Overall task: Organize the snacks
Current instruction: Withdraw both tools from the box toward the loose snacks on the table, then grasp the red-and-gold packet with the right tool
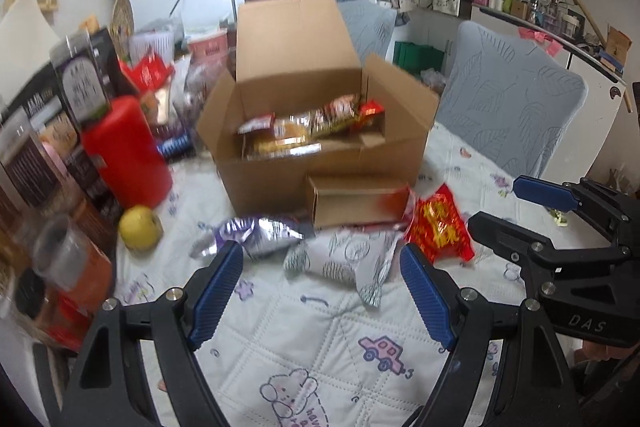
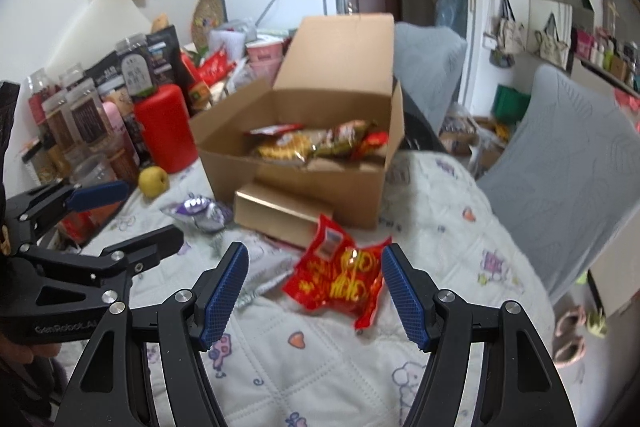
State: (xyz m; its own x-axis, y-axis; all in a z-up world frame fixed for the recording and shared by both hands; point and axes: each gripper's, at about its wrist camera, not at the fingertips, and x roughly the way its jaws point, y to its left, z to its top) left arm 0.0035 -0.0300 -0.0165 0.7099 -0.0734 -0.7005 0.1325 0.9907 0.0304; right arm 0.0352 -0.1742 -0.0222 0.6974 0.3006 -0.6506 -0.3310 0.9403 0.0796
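An open cardboard box (image 1: 320,163) (image 2: 304,183) holds several snack packets. In front of it lie a small gold box (image 1: 356,203) (image 2: 280,215), a purple-silver packet (image 1: 260,233) (image 2: 200,213), a white patterned packet (image 1: 344,259) and a red packet (image 1: 440,227) (image 2: 340,275). My left gripper (image 1: 322,291) is open and empty, just short of the white packet. My right gripper (image 2: 314,291) is open and empty, with the red packet between and just beyond its fingertips. Each gripper also shows in the other's view, the right one (image 1: 532,211) and the left one (image 2: 120,215).
A red canister (image 1: 124,151) (image 2: 166,127), a yellow apple (image 1: 140,227) (image 2: 153,181), jars and bags crowd the table's left side. Grey-covered chairs (image 1: 508,107) (image 2: 568,187) stand at the right. A quilted tablecloth (image 1: 300,347) covers the table.
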